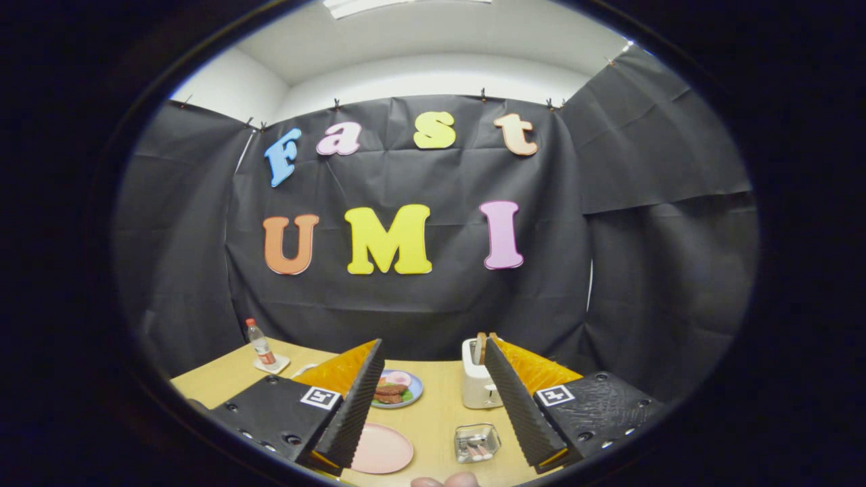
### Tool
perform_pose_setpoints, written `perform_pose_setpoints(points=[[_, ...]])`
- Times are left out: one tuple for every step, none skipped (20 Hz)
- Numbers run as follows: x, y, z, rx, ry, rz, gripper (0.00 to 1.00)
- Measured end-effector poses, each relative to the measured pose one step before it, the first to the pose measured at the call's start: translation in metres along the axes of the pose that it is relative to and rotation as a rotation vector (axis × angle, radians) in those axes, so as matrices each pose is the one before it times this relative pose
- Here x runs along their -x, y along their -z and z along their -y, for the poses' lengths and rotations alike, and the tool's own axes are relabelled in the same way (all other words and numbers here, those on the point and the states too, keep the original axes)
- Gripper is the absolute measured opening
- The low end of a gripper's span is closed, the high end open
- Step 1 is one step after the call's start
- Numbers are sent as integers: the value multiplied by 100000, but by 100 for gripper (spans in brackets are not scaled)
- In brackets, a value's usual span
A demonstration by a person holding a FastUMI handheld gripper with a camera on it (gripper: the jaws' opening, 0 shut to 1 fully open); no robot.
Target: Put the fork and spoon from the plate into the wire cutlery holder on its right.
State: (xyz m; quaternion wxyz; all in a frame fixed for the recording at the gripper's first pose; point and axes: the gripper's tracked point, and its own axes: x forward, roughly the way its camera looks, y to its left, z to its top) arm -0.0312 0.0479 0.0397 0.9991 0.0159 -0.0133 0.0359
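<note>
Gripper view, taken from above the counter [433,419]: the gripper [433,399] hangs well clear of everything, its jaws spread wide apart and holding nothing.

Between the jaws, low and near, lies the pink plate [380,448]; its visible face appears bare, with no fork or spoon to be made out on it, though part of it is hidden behind the left finger.

Just to its right stands the wire cutlery holder [477,442]; light, handle-like pieces show inside it, most likely the cutlery; whether both fork and spoon are among them is too small to tell.

Beyond the plate sits a blue plate of food [398,390]; a white toaster [477,382] stands beyond the holder; a small bottle [260,344] rests on a coaster at the far left of the counter; fingertips [446,481] of a person show at the nearest edge.

Judgement: the transfer looks complete or very nearly so, going by the bare plate and the filled holder; what remains, if anything, is to confirm that the hidden part of the plate carries no utensil; no grasp is in progress.
</note>
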Motion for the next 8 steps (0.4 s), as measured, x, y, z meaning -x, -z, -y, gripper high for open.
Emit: perform_pose_setpoints(points=[[-98, 92, -57, 178, -20, -33, 89], [-14, 3, -34, -126, -40, -131, 89], [32, 13, -38, 19, -137, -42, 89], [65, -70, 50, 126, -68, 117, 89], [-50, 13, -21, 121, -84, 139, 89], [-31, -4, 20, 73, 71, 6, 89], [-22, 137, -66, 269, 177, -246, 89], [54, 25, -87, 270, -232, 15, 89]])
